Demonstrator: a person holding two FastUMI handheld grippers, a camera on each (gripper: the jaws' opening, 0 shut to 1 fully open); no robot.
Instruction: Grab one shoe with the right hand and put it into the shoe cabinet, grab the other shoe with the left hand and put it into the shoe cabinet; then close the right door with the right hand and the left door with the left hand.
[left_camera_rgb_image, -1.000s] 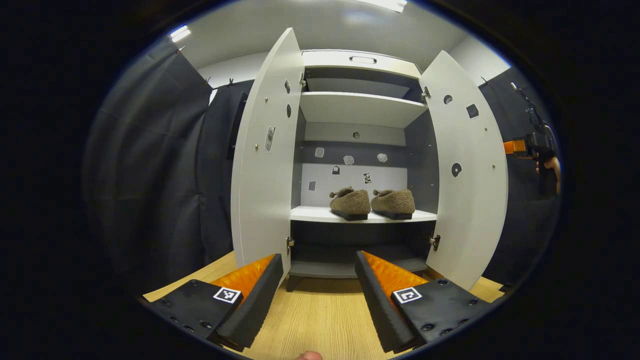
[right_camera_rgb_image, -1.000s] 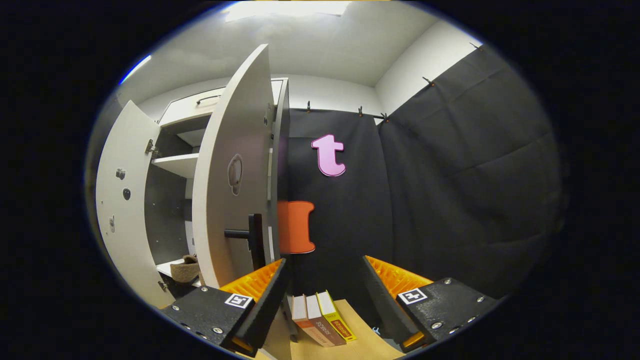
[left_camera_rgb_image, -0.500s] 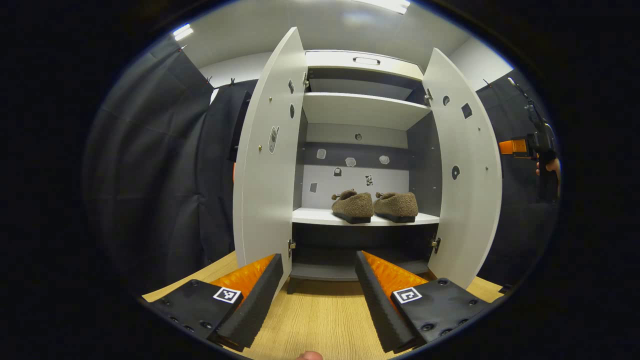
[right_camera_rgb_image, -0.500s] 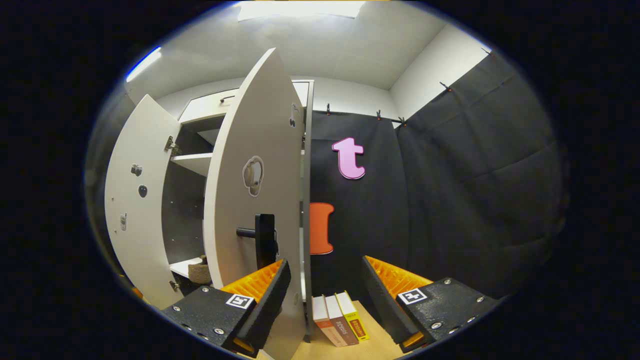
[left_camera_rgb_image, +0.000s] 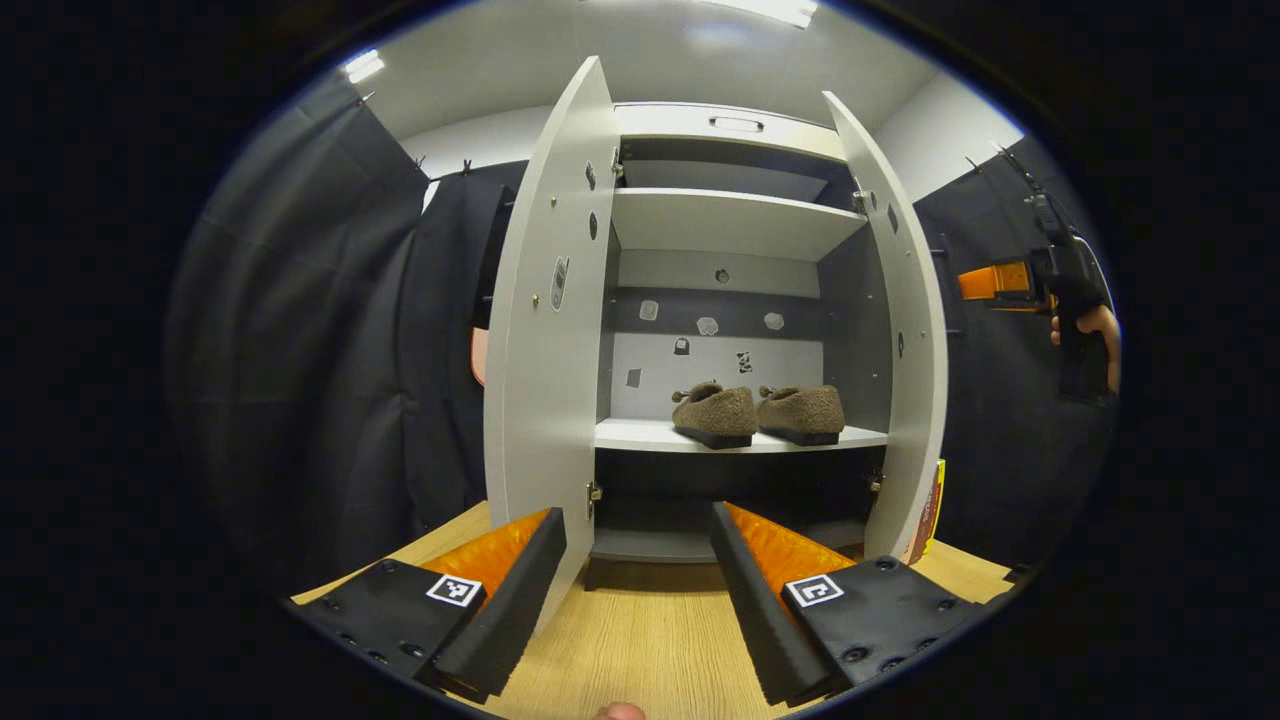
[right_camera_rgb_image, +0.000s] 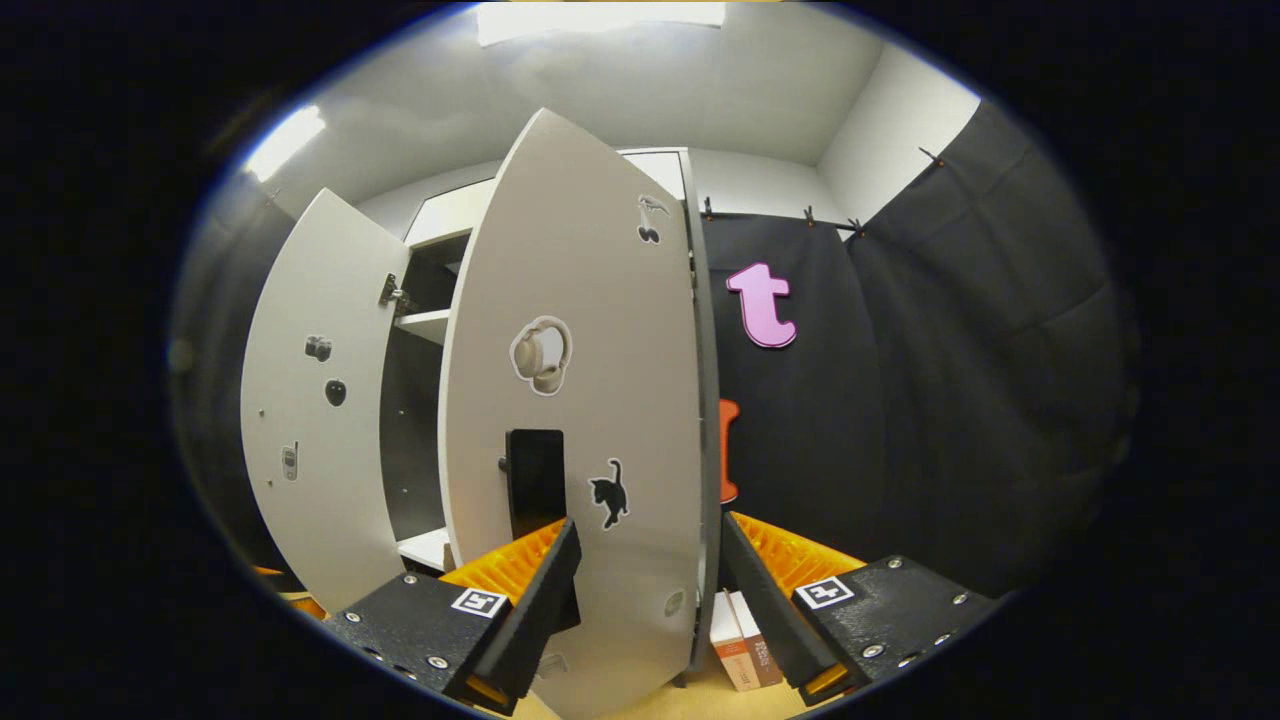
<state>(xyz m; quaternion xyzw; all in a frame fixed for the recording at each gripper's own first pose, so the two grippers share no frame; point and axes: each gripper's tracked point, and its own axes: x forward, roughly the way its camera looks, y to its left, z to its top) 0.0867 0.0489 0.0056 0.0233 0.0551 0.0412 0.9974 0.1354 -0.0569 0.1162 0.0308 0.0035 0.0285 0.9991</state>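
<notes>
Between the left door (left_camera_rgb_image: 545, 340) and the right door (left_camera_rgb_image: 905, 330) the cabinet mouth stands open, the two shoes (left_camera_rgb_image: 758, 412) filling the middle shelf's right part. The right door's face (right_camera_rgb_image: 590, 400) blocks the right gripper (right_camera_rgb_image: 645, 590), its fingers apart.

You're in staged recording booth: black cloth walls (left_camera_rgb_image: 330, 330), white shoe cabinet (left_camera_rgb_image: 725, 215) on wood-grain floor (left_camera_rgb_image: 640, 630), ceiling strip lights (left_camera_rgb_image: 362, 66).

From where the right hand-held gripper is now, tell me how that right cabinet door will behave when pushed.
The right door is a flat, rigid-looking panel, so it should swing as one piece without flexing. It hangs on hinges, so it will probably turn easily. The black handle sticks out and could catch a finger.
</notes>
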